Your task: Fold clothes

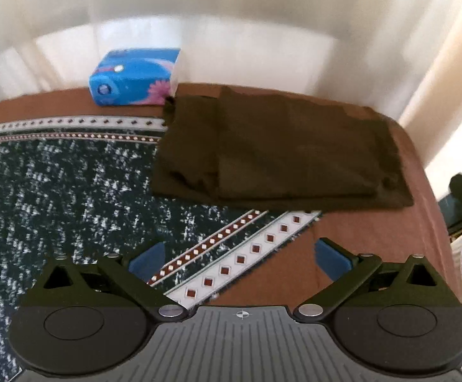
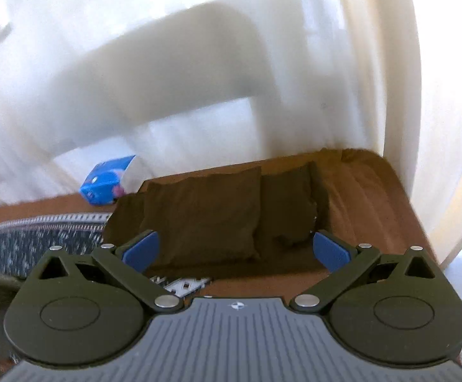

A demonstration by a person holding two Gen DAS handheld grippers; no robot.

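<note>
Bright white curtains (image 1: 231,16) hang behind a table under a brown patterned cloth (image 1: 55,191).

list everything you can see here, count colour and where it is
folded garment: one, dark brown, lying flat at the far right of the table top
tissue pack: one, blue with a pink flower, at the far edge, beside the garment's far left corner
tablecloth: one, brown border, white diamond bands, dark speckled centre, covering the table
curtain: white, hanging behind the table
left claw: one, black with blue pads, open, above the tablecloth, short of the garment
right claw: one, black with blue pads, open, over the garment's near edge
</note>
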